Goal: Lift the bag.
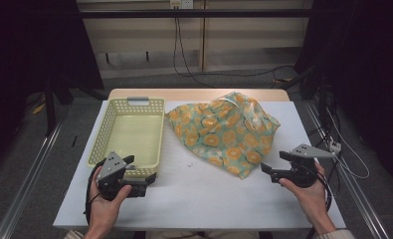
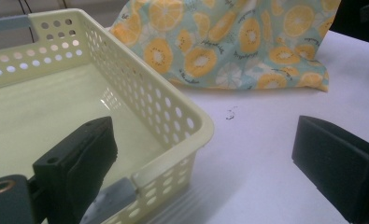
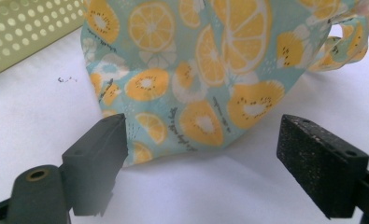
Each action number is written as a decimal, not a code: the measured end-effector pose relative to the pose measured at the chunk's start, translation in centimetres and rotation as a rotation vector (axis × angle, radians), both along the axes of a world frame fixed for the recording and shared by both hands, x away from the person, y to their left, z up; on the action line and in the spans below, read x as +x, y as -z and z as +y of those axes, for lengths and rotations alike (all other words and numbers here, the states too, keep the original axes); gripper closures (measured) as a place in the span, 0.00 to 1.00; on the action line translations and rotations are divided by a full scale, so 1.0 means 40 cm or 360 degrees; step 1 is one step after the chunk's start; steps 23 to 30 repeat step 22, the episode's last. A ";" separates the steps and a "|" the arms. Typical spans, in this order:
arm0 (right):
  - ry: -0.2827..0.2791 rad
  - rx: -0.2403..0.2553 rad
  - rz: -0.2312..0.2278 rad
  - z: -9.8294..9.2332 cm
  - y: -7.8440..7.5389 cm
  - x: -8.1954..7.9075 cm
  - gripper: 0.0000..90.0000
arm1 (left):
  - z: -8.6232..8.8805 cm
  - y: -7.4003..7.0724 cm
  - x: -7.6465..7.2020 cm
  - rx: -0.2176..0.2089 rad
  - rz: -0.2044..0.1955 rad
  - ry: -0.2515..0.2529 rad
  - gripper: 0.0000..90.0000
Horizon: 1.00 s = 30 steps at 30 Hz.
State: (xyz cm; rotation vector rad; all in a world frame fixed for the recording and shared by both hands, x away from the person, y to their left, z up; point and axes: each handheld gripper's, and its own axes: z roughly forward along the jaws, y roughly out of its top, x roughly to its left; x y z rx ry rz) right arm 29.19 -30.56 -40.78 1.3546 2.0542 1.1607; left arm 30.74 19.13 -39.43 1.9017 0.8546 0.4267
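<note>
- nearest the high camera, the person's two hands come in at 6 o'clock, each carrying a gripper over the white table [image 1: 204, 199].
- the right gripper [image 1: 273, 169] sits at about 4 o'clock, jaws standing wide apart with nothing between the pads; in the right gripper view the near corner of the fruit-print cloth bag [image 3: 196, 88] lies just ahead of the gap.
- that bag [image 1: 226, 132] lies crumpled right of the table's centre, toward 1 o'clock, apart from both grippers.
- the left gripper [image 1: 143, 181] at about 7 o'clock also has its jaws spread and holds nothing; in the left gripper view one jaw hangs over the near corner of the pale yellow basket [image 2: 191, 126], the other over bare table.
- the basket [image 1: 109, 124] stands empty at 10 o'clock, just left of the bag.
- judged step: the approach, with the right gripper lining up on the bag's near edge, likely to lift it toward the basket.
- next move calls for easing the right jaws forward around a fold of cloth and closing firmly, since limp fabric slips.
</note>
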 end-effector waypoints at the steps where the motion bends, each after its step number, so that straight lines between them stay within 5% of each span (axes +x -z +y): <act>1: 0.0000 -0.0002 0.0007 0.001 0.001 -0.006 0.18 | 0.003 0.000 -0.002 0.0001 0.0000 -0.0004 0.07; 7: -0.0006 -0.0008 0.0026 0.003 0.021 -0.040 0.18 | 0.026 0.016 -0.016 0.0003 -0.0004 -0.0080 0.07; 10: 0.0027 -0.0012 0.0024 0.003 0.044 -0.051 0.18 | 0.031 0.029 -0.021 -0.0001 0.0022 -0.0088 0.06; 15: 0.0050 0.0007 0.0022 -0.006 0.065 -0.066 0.18 | 0.040 0.039 -0.044 -0.0018 -0.0023 -0.0070 0.06; 30: 0.0066 0.0032 -0.0001 -0.012 0.064 -0.065 0.17 | 0.044 0.038 -0.046 -0.0014 -0.0063 -0.0115 0.06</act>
